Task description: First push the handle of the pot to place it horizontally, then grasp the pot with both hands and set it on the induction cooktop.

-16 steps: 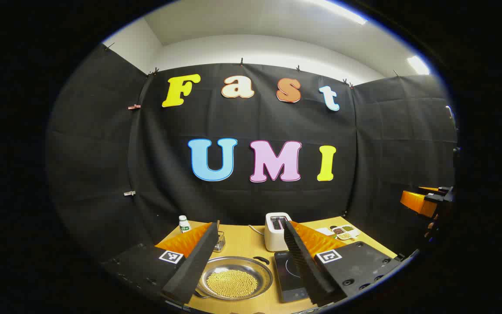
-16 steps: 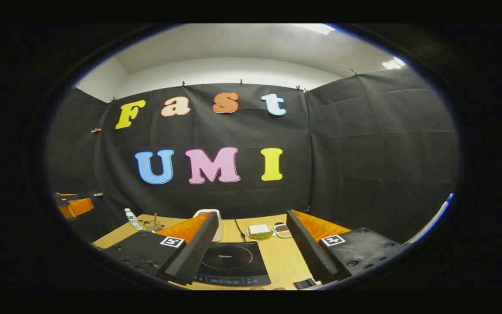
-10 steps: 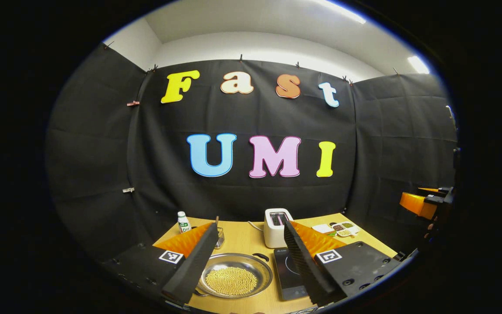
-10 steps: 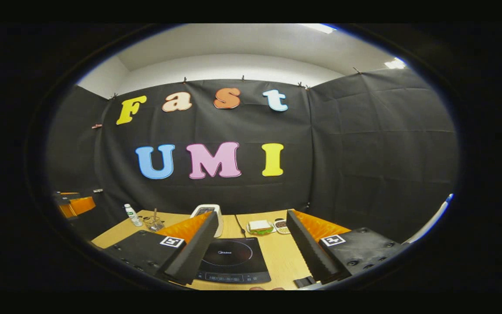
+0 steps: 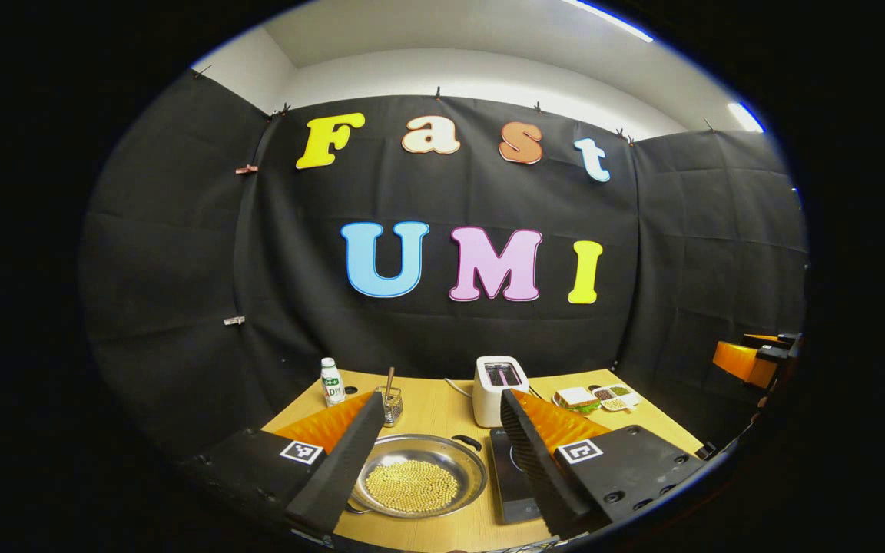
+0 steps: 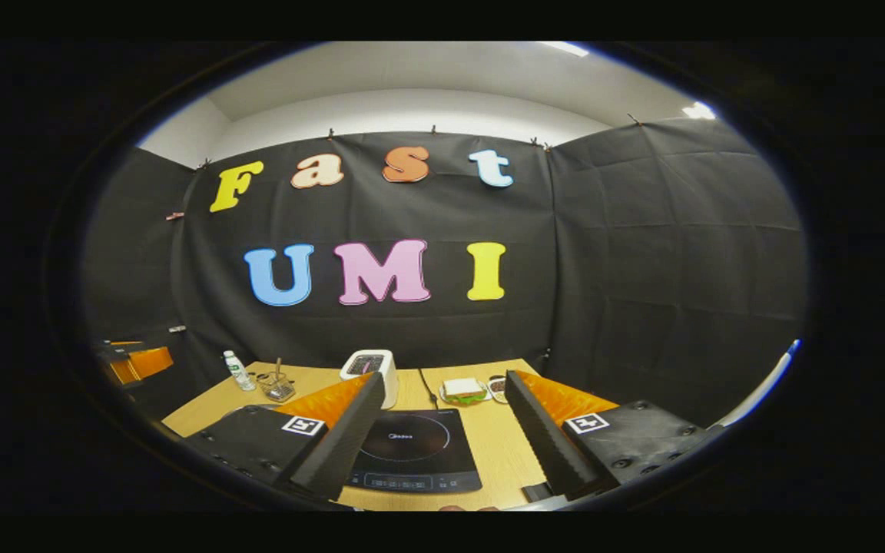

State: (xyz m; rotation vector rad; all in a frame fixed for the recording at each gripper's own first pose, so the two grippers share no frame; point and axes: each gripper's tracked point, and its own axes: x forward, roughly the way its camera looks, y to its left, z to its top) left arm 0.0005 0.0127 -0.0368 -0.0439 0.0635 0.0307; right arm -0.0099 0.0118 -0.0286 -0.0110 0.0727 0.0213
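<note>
A shallow steel pot (image 5: pixel 419 480) holding yellow beads sits on the wooden table (image 5: pixel 427 418), in the left gripper view. One black handle (image 5: pixel 466 443) points to the far right of its rim; another shows at the near left. Right of the pot lies the black induction cooktop (image 5: pixel 509 476), which also appears in the right gripper view as a cooktop (image 6: pixel 412 457). My left gripper (image 5: pixel 442 398) hangs open above the pot, touching nothing. My right gripper (image 6: pixel 444 378) is open above the cooktop, with nothing between its fingers.
At the back stand a white toaster (image 5: pixel 498 384), a small bottle (image 5: pixel 329 382), a wire basket (image 5: pixel 390 405), a sandwich plate (image 5: pixel 577 398) and small dishes (image 5: pixel 615 395). The toaster's cord (image 6: pixel 425 388) runs behind the cooktop. The other gripper (image 5: pixel 750 361) shows at the right edge.
Both views have tipped downward a little, so the table and its things sit higher in frame and show more. Both grippers stay open; nothing on the table has moved.
</note>
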